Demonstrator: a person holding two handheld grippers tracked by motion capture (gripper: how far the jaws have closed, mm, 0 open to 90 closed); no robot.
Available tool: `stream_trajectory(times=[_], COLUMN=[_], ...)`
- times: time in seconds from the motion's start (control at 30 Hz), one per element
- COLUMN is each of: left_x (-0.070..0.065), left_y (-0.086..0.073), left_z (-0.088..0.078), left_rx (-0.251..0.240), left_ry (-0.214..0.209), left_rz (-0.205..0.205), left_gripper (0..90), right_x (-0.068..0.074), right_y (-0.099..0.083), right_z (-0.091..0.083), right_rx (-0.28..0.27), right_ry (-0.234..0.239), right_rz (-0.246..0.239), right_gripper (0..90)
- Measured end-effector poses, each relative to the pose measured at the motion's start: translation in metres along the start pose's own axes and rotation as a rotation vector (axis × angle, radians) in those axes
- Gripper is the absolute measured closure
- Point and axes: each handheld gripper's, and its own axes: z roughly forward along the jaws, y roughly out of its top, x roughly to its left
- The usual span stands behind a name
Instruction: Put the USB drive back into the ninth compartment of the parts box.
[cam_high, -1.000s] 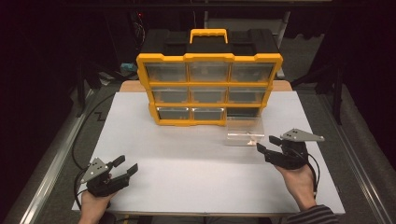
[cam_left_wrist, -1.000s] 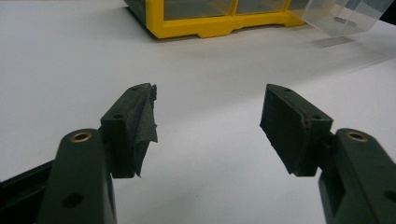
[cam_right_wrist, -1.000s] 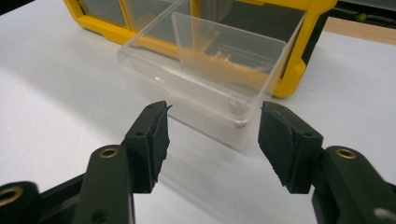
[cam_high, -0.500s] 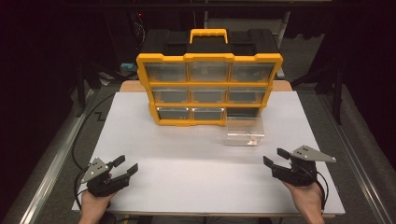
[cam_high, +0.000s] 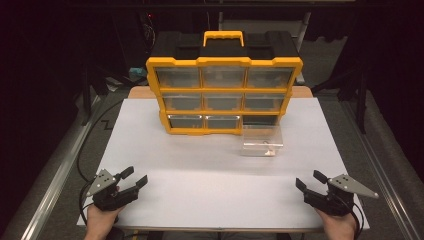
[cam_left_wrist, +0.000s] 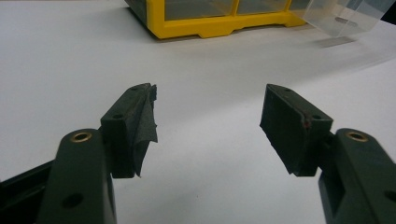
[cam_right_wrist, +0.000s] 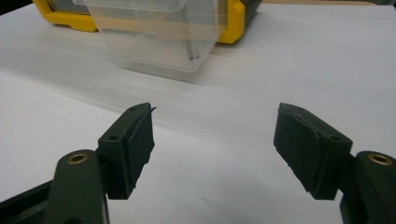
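Clear plastic drawer (cam_high: 262, 141), pulled out of the yellow-framed organiser cabinet (cam_high: 223, 95) with the black top and handle, sits on the white tabletop (cam_high: 200, 165) just in front of the cabinet's lower right slot, which stands dark and open. Its see-through walls make the outline hard to trace in the high view, and a small dark item inside it is too small to identify. In the right gripper view the drawer (cam_right_wrist: 159, 35) is cut off by the top edge and looks blurred; in the left gripper view only a corner of it (cam_left_wrist: 343, 16) comes in at the upper right. The drawer lies flat with its open side up, its long axis running from the cabinet toward the person, the nearer short end facing the table's front edge.

Right gripper (cam_high: 312, 180), held in a hand (cam_high: 340, 225) at the table's near right corner, has just been opening its jaws; they stand wide apart with nothing between them (bare white tabletop shows through the gap) and well clear of the drawer. Left gripper (cam_high: 134, 177), at the near left corner, likewise has its jaws spread and empty, pointing toward the cabinet, with loose dark tape peeling off one pad (cam_left_wrist: 144, 123).
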Motion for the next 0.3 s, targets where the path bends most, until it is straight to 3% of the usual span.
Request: stream_trajectory(times=[0.3], left_x=[0.000], left_y=[0.000], left_z=[-0.001], left_rx=[-0.004], left_ry=[-0.003], left_rz=[0.003], left_gripper=[35.9], right_x=[-0.007], right_y=[-0.014], right_z=[-0.010], right_rx=[-0.015], right_ry=[-0.023], right_rz=[0.025], right_gripper=[27.9])
